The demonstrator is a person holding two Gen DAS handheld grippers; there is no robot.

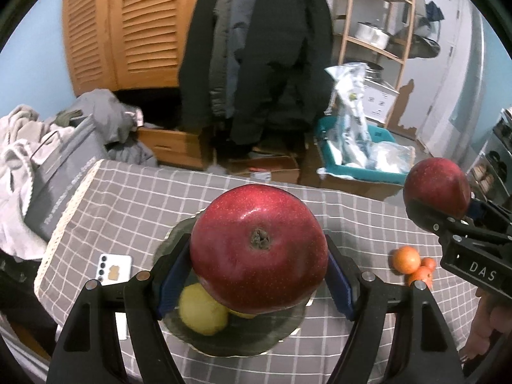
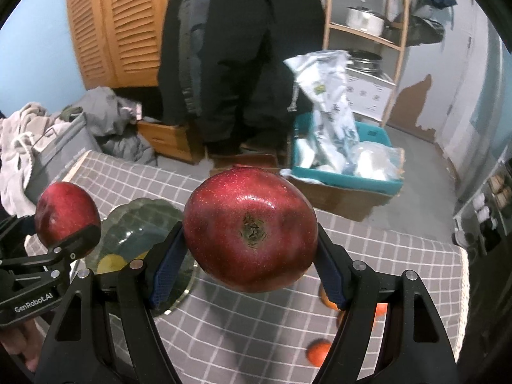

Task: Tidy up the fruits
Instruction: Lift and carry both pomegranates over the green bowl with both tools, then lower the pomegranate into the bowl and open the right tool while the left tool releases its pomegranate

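Note:
My left gripper [image 1: 256,275] is shut on a red apple [image 1: 259,249] and holds it above a dark glass plate [image 1: 275,332] with a yellow lemon [image 1: 201,310] on it. My right gripper [image 2: 249,265] is shut on a second red apple [image 2: 251,228], held above the checked tablecloth to the right of the plate [image 2: 140,220]. Each view shows the other gripper's apple: the right one [image 1: 436,187] and the left one [image 2: 65,214]. Small oranges [image 1: 406,259] lie on the cloth at the right; they also show in the right wrist view [image 2: 318,352].
A white phone [image 1: 113,267] lies on the cloth left of the plate. A grey bag [image 1: 60,172] and clothes stand past the table's left edge. A teal bin [image 1: 358,169] on a cardboard box, hanging coats and a wooden shelf stand beyond the far edge.

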